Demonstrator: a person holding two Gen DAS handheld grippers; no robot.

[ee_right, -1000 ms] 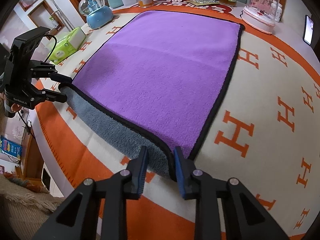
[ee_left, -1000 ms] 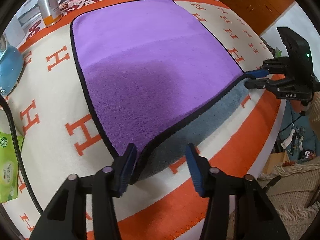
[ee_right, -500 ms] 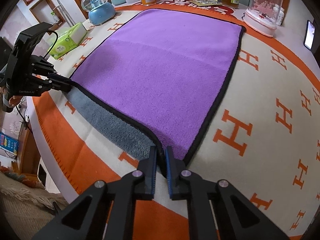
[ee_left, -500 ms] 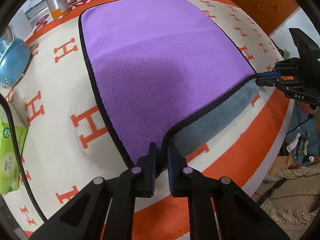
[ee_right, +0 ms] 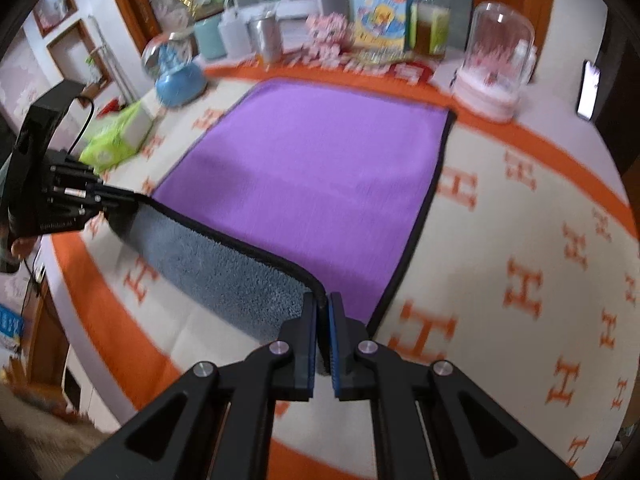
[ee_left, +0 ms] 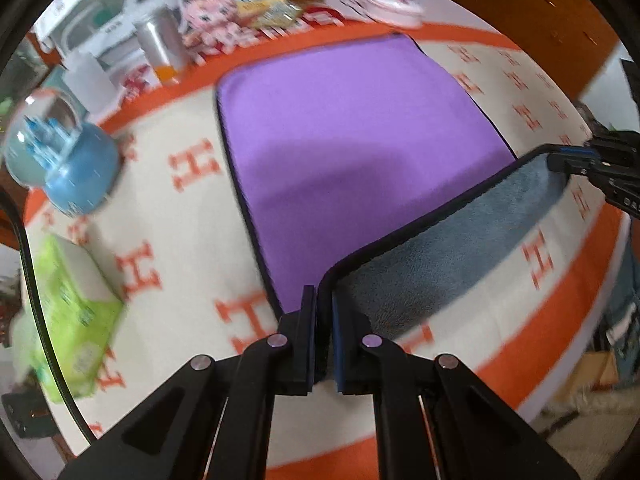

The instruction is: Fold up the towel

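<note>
My left gripper (ee_left: 323,308) has its fingers pinched together on the near left corner of the towel (ee_left: 352,136), with the black-piped hem clamped between the blue pads. My right gripper (ee_right: 323,312) is likewise closed tight on the near right corner of the same towel (ee_right: 312,172). In the left wrist view I see the right gripper (ee_left: 558,160) at the right edge of the frame, gripping its corner; in the right wrist view the left gripper (ee_right: 120,200) appears at the left edge, gripping the other.

The near hem runs between the two grippers and is raised off the blanket (ee_right: 520,240), so that the grey underside (ee_right: 224,264) faces me and sags slightly in the middle. The purple face of the towel lies flat beyond, reaching toward the far edge of the blanket, where its far corners rest close to the orange border.

Along the far edge of the blanket I note a blue snow globe (ee_right: 176,68), a metal can (ee_right: 269,38), a pink toy (ee_right: 326,36), a picture box (ee_right: 380,12) and a clear glass dome (ee_right: 496,60). A green tissue pack (ee_left: 68,312) sits by the left edge, and a phone (ee_right: 589,89) leans at the far right. Both views are motion-blurred.
</note>
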